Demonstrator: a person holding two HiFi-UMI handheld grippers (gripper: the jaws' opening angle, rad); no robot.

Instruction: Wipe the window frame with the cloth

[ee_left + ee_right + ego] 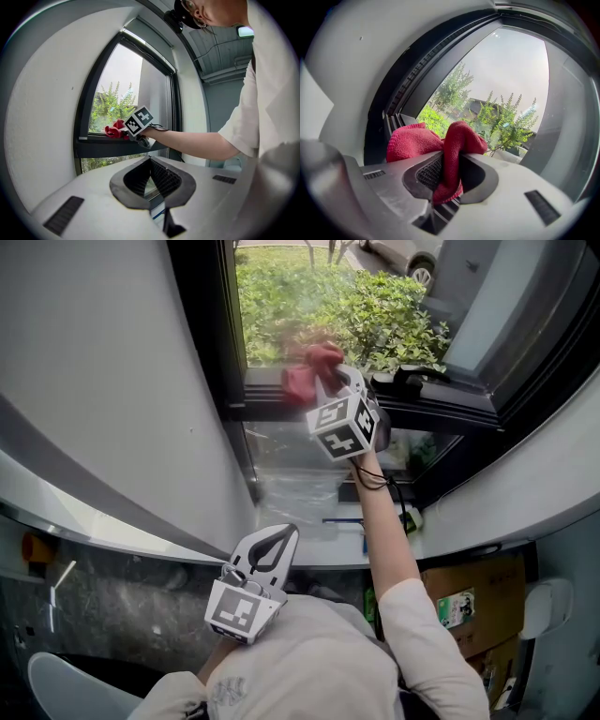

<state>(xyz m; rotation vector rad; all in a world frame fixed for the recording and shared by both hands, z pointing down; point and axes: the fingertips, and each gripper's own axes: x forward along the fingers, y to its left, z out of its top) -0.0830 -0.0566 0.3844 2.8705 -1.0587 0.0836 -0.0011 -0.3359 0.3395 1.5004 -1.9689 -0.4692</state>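
Fingers [427,172] of right gripper [451,158] tight on red cloth [411,142]

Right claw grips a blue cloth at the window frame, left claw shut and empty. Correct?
No: the cloth is red, not blue, per the right gripper view. The right claw grips it at the window frame; the left claw is shut and empty.

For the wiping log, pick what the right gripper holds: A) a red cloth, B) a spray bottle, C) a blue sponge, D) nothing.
A: the right gripper has its jaws shut on a red cloth, held up by the window frame.
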